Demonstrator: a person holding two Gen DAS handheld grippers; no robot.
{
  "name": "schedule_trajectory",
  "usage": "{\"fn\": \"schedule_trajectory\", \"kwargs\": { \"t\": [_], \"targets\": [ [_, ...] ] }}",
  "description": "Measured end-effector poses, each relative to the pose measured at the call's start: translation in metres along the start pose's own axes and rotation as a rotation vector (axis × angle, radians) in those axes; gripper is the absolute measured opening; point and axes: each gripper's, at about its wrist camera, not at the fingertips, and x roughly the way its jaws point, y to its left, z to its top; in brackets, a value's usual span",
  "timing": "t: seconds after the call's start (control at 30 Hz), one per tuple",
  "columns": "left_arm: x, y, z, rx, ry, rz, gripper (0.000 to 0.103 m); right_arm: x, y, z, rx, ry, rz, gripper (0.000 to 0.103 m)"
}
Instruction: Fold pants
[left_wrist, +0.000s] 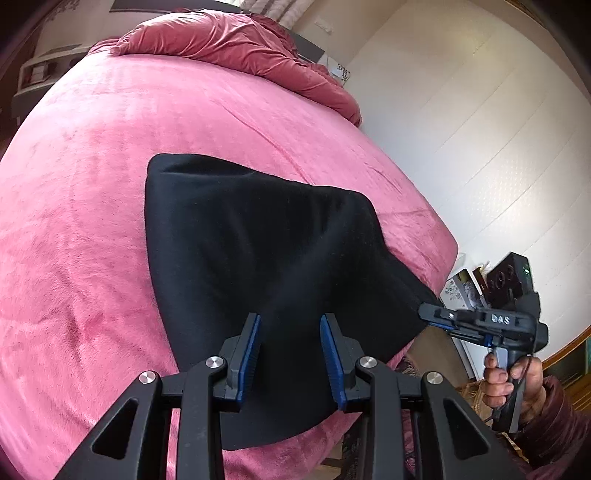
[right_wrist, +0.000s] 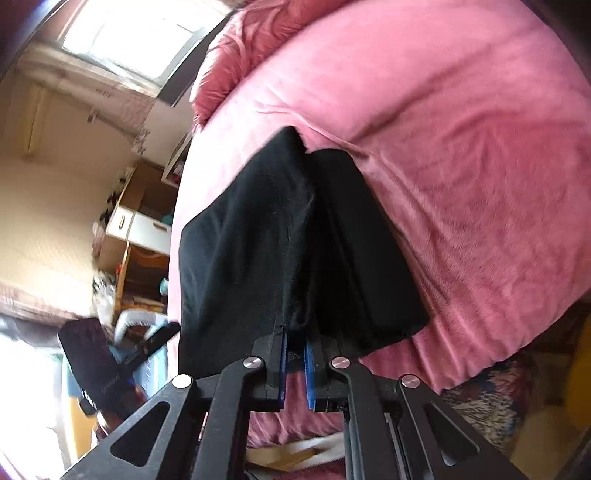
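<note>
pants (left_wrist: 258, 236): 1, centre | grippers: 2, left gripper (left_wrist: 290, 354) bottom centre, right gripper (left_wrist: 428, 314) right edge | bed (left_wrist: 92, 184): 1 | quilt (left_wrist: 229, 40): 1, top | hand (left_wrist: 509, 384): 1, lower right

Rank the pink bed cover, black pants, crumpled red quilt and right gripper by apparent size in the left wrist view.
1. pink bed cover
2. black pants
3. crumpled red quilt; it lies farther away, so fisheye shrinks it
4. right gripper, clamped on the pants' edge
</note>
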Motion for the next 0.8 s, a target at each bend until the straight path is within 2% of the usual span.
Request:
{"fn": "schedule_trajectory", "kwargs": {
  "t": [0.13, 0.23, 0.4, 0.47, 0.53, 0.6, 0.7, 0.77, 0.8],
  "targets": [
    [0.008, 0.001, -0.002, -0.002, 0.032, 0.006, 0.033, -0.005, 0.004, -0.004, -0.060, 0.024, -0.066, 0.007],
    [0.020, -0.008, -0.006, 0.046, 0.077, 0.036, 0.033, 0.013, -0.010, -0.010, -0.068, 0.065, -0.159, 0.007],
    [0.042, -0.012, -0.006, 0.063, 0.108, 0.100, 0.033, 0.033, -0.020, -0.013, -0.067, 0.085, -0.197, 0.007],
    [0.042, -0.011, -0.002, 0.042, 0.102, 0.087, 0.033, 0.032, -0.014, -0.013, -0.091, 0.084, -0.211, 0.007],
    [0.029, -0.005, 0.002, -0.002, 0.071, 0.041, 0.034, 0.030, -0.007, -0.014, -0.125, 0.091, -0.218, 0.008],
    [0.009, 0.009, 0.006, -0.054, 0.029, 0.027, 0.036, 0.026, -0.002, -0.015, -0.128, 0.099, -0.200, 0.015],
    [-0.022, 0.036, 0.008, -0.135, -0.019, 0.052, 0.036, 0.023, 0.007, -0.016, -0.166, 0.100, -0.209, 0.024],
    [-0.042, 0.053, 0.004, -0.162, -0.032, 0.075, 0.036, 0.010, 0.015, -0.016, -0.198, 0.080, -0.234, 0.042],
    [-0.051, 0.060, 0.001, -0.156, -0.021, 0.077, 0.036, 0.000, 0.019, -0.016, -0.219, 0.058, -0.262, 0.056]
  ]
}}
